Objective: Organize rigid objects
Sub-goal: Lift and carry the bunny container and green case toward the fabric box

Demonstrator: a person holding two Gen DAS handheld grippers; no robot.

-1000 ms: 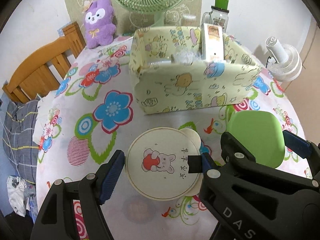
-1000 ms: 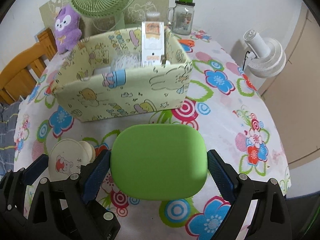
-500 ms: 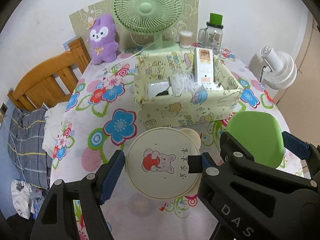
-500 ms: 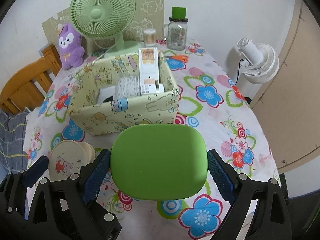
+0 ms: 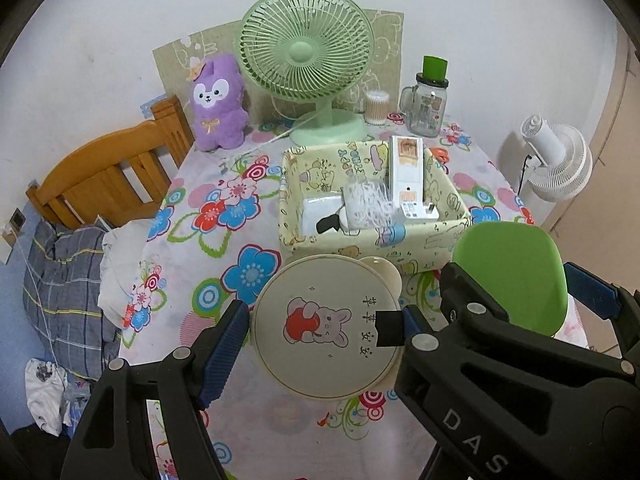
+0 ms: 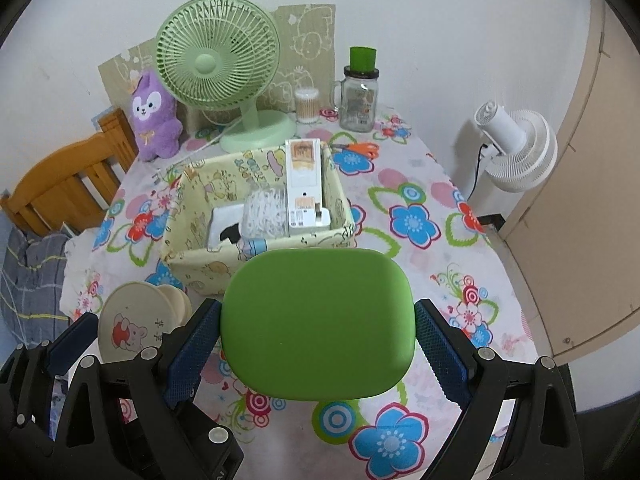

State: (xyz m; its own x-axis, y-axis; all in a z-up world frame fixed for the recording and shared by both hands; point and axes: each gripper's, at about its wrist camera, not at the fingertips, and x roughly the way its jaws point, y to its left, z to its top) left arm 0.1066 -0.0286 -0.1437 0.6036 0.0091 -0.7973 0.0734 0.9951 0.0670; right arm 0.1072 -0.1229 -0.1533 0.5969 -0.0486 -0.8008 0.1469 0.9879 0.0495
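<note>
Two grippers pinch objects above the table [image 5: 224,420]: left gripper [image 5: 320,330] fingers clamp a cream dish [image 5: 324,324]; right gripper [image 6: 318,330] fingers clamp a green case [image 6: 318,322], fabric box [image 6: 200,264] at twelve o'clock.

round cream bear-print case [image 5: 326,326] and green rounded case [image 6: 316,322], both held aloft.

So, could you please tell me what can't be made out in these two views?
- Left wrist view: the round cream case hides the tablecloth beneath, and whether it has a second part.
- Right wrist view: the green case covers the fabric box's front wall.
- Both views: the white items in the box are too small to identify.
</note>
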